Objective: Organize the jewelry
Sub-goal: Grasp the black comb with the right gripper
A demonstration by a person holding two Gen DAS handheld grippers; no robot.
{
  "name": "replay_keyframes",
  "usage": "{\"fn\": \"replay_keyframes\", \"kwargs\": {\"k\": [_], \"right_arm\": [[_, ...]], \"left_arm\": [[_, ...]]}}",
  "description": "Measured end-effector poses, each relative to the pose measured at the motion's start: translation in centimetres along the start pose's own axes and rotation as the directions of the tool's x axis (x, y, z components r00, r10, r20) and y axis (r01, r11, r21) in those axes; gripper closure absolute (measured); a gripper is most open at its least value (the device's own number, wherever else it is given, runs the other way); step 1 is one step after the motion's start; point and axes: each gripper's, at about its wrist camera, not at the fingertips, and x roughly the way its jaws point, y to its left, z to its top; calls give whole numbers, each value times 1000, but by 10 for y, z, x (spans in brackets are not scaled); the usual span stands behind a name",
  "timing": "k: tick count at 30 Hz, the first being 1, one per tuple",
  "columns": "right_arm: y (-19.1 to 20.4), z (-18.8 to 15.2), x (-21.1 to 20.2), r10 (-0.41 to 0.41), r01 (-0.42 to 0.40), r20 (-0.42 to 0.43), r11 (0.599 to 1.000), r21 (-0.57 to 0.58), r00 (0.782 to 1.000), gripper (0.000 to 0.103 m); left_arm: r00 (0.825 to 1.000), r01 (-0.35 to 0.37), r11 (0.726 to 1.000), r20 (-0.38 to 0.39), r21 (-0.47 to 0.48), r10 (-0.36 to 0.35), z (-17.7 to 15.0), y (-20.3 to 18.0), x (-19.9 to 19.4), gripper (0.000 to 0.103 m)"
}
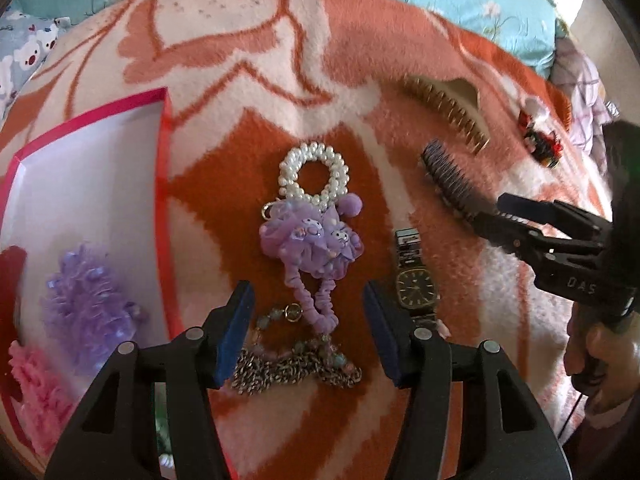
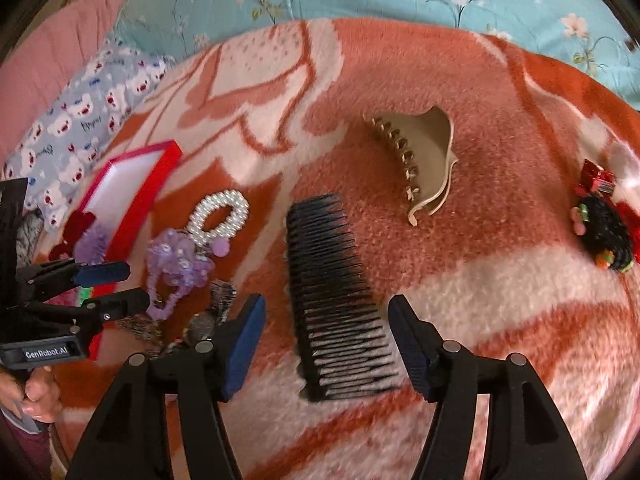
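My left gripper hangs open over the blanket, its blue pads on either side of the stretchy loop of a purple charm hair tie without touching it. A pearl hair tie lies just beyond, a chain and beaded bracelet just below, and a dark-faced watch to the right. My right gripper is open around the near end of a black comb that lies flat; the pads stand clear of it. The pink-rimmed box at left holds purple, pink and red scrunchies.
A beige claw clip lies beyond the comb, and a red and black hair clip at the far right. Everything rests on an orange and white fleece blanket on a bed. A person's hand holds the right gripper.
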Motion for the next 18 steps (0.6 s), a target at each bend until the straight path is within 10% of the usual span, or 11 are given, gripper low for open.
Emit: {"fn": "replay_keyframes", "kwargs": {"k": [3,6,15,16,18], "right_arm": [[1,-1,3,-12,12,0,1000,-14,1000,38],[6,-2,6,-57,57,2,998,-41,998,51],[4,-9,-8,-31,31,39,1000,0,999,62],[3,-9,-9,-24,24,43,1000,10,999,102],[-2,-10,-17,18,-22,58,998,65,998,103]], "left_arm": [[1000,-17,1000,-10,11,17,-1,-3,10,55],[1000,0,1000,-27,10,0,-1,-2,17,96],[996,49,999,70,-2,-49,-3,4,-17,99],[995,55,998,82,-5,-54,-3,6,-22,99],[992,72,997,106,-9,-70,-4,10,-33,99]]}}
